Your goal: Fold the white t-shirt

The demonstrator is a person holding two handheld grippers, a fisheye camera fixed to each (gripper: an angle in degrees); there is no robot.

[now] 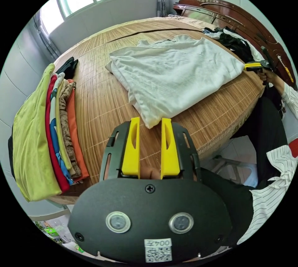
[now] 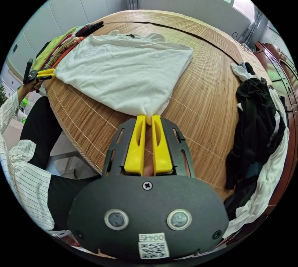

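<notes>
Yellow jaws of my left gripper (image 1: 150, 122) stand apart around a corner of the white t-shirt (image 1: 173, 74), perhaps not pressing it. My right gripper (image 2: 148, 120) is clamped on another corner. It lies on the bamboo mat (image 1: 102, 102), between folded clothes (image 1: 46, 136) and a dark heap (image 2: 257, 136).

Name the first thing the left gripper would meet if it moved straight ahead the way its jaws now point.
The left gripper has its jaws open, and a corner of the white t-shirt lies right at its tips. Going straight on, it would meet that corner first, though depth is hard to judge.
</notes>
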